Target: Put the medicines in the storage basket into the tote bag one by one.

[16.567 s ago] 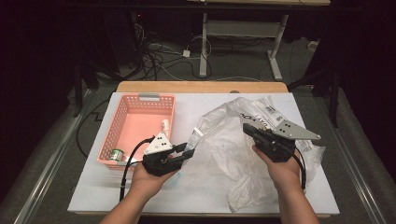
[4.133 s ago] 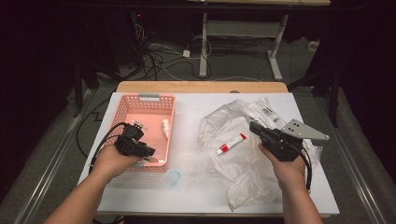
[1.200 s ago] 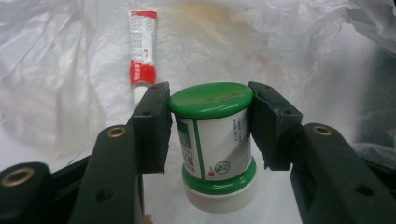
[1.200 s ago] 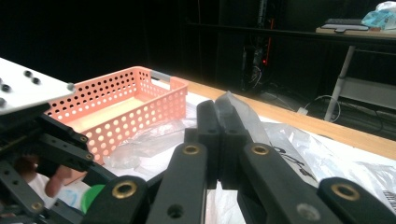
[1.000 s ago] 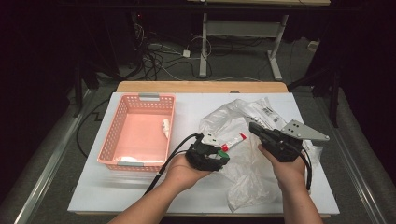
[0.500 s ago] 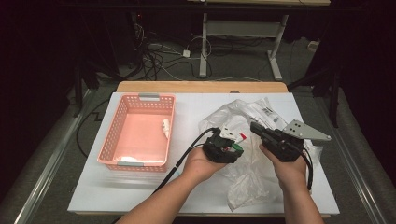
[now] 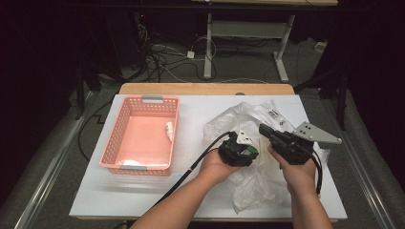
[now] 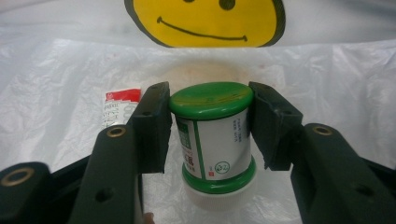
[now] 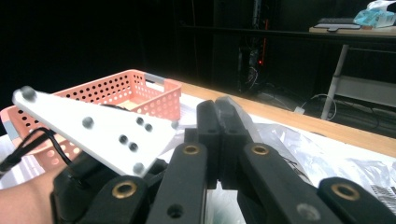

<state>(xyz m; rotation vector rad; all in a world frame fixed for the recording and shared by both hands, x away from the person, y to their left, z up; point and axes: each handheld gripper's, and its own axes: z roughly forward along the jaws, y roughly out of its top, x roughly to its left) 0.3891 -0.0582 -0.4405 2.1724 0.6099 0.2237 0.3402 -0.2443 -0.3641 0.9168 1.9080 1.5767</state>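
The left gripper (image 8: 208, 126) is holding a small green-capped jar (image 8: 213, 135), with both pads sitting against the sides of its green lid and label. So those jaws are clamped on the jar, not loose around it. The jar is standing upright between them in the left gripper view, white base at the bottom. Behind it is crinkly clear plastic, a red-and-white tube (image 8: 120, 106) lying off to the left, and a yellow smiley face (image 8: 205, 21) up top.

From the high view, the left gripper (image 7: 244, 149) is hovering over the plastic bag (image 7: 258, 181) in the middle-right of the table (image 7: 95, 191), and a bit of green from the jar (image 7: 250, 150) is peeking out at its tip. The right gripper (image 7: 263, 130) is sitting just beside it, the two nearly touching, with its grey plate sticking out to the right. Its jaws are pressed together, and in the right gripper view (image 9: 219, 126) a fold of the clear bag is looking pinched between the tips.

The pink basket (image 7: 117, 143) is sitting well apart on the left side of the table, with a small white thing (image 7: 169, 130) lying inside near its right wall. The same basket (image 9: 140, 88) is showing behind the left gripper's plate in the right gripper view.
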